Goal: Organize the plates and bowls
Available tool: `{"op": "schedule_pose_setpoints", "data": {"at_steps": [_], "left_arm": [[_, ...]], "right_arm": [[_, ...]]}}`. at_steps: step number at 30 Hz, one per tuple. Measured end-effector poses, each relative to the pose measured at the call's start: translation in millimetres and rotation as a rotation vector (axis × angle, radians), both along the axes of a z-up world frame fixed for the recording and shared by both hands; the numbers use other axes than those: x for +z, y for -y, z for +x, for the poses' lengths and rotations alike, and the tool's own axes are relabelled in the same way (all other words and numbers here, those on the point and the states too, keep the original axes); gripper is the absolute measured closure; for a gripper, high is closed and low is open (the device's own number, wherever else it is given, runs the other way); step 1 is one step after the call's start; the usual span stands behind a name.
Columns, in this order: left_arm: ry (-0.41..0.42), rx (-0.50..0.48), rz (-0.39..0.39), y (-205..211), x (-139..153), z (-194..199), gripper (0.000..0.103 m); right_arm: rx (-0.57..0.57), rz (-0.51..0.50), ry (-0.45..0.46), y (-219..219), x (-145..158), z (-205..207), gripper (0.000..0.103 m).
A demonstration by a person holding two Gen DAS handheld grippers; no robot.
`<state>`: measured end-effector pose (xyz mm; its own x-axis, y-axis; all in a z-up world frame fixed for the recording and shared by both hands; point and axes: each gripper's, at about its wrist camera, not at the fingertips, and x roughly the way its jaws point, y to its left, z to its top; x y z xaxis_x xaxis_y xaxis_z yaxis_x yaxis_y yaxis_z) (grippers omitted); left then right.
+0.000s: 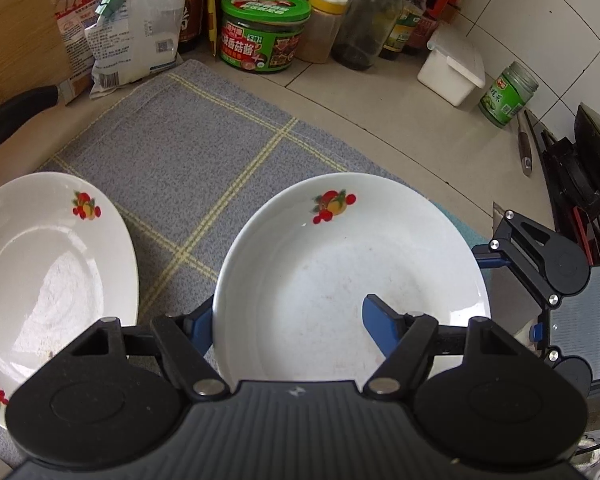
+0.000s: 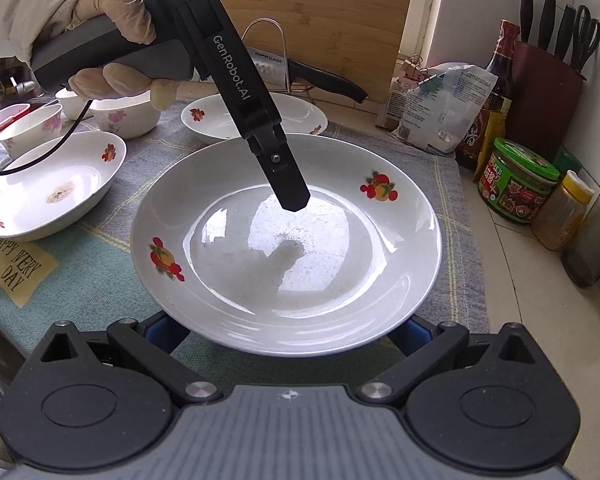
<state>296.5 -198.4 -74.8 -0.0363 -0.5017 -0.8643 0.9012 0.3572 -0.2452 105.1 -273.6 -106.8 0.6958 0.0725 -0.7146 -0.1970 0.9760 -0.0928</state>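
My left gripper has its fingers spread wide across the near rim of the deep white plate. One blue finger sits outside the rim and the other reaches inside the well. I cannot tell whether either pad touches the china.

My right gripper is also spread wide. The same plate's near edge lies between its two blue fingers, which both sit low outside the rim. Contact there is hidden from me.

In the right wrist view the left gripper comes down from above, with its dark tip over the middle of the plate. The plate rests on the grey checked cloth.

Outside the left gripper's outer finger lies a second fruit-printed plate, well apart from the first.

Ahead of the right fingers and beyond the plate sits another plate. Off to their left are a stained plate and two flowered bowls.

Beyond the left fingers, at the far edge of the cloth, stand a green-lidded jar and several bottles.
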Motion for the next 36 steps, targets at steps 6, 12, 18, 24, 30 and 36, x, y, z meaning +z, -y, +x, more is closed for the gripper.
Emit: {"op": "schedule_pose_setpoints", "data": {"at_steps": [6,12,18,24,30,36], "left_arm": [[0.012,0.02,-0.019,22,-2,17,0.03],[0.033,0.049,-0.025,42,-9,33,0.03],[0.045,0.068,-0.019,55,-18,44,0.03],[0.049,0.081,-0.013,63,-25,52,0.03],[0.046,0.092,-0.014,67,-31,57,0.03],[0.044,0.096,-0.018,67,-33,59,0.03]], "right_arm": [[-0.007,-0.006,-0.005,23,-6,19,0.0],[-0.014,-0.009,-0.012,38,-11,38,0.0],[-0.013,-0.016,-0.022,49,-17,53,0.0],[-0.016,-0.003,-0.031,57,-21,64,0.0],[-0.039,0.031,-0.038,62,-25,69,0.0],[-0.051,0.032,-0.037,63,-26,70,0.0]]}}
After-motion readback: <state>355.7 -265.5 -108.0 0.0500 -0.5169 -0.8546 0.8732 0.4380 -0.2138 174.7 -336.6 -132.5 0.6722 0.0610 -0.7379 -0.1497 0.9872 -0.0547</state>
